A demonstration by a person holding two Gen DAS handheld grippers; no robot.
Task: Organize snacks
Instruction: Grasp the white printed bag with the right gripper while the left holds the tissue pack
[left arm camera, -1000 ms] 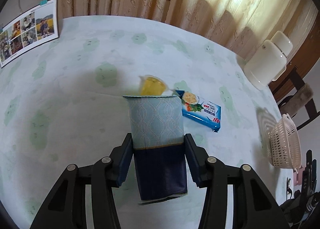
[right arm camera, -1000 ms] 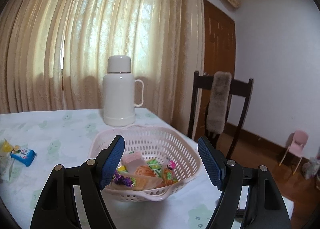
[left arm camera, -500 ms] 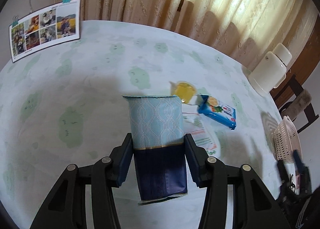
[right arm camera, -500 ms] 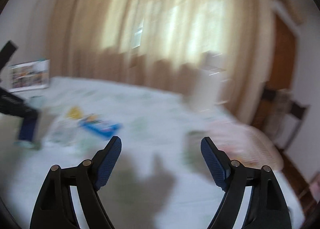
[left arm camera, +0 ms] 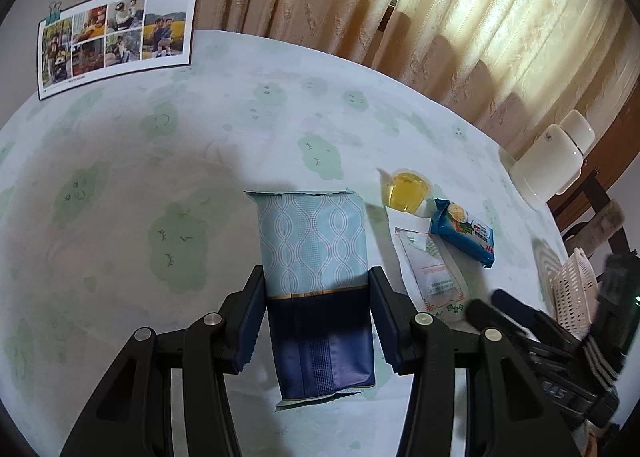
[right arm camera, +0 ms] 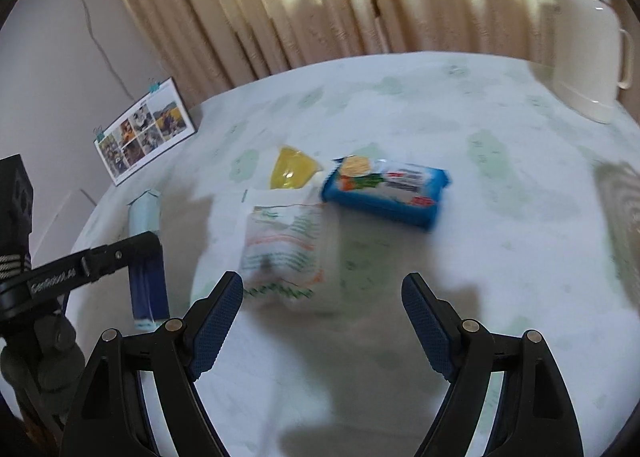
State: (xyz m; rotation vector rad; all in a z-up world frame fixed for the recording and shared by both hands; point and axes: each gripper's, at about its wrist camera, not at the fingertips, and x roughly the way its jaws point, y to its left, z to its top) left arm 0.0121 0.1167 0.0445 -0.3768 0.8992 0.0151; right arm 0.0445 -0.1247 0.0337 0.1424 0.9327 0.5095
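Observation:
My left gripper is shut on a tall blue patterned snack bag, held above the table. In the right wrist view the same bag shows at the left, clamped by the left gripper. My right gripper is open and empty, hovering just in front of a white snack pouch. Beyond the pouch lie a yellow jelly cup and a blue cracker pack. In the left wrist view the pouch, jelly cup and cracker pack lie to the right of the held bag.
A pink basket sits at the table's right edge, partly behind the right gripper's body. A white thermos stands at the far right; it also shows in the right wrist view. A photo calendar leans against the wall. Curtains hang behind the table.
My right gripper has swung left from the basket to face the pouch, jelly cup and cracker pack. My left gripper has drifted left and back with the blue bag still held.

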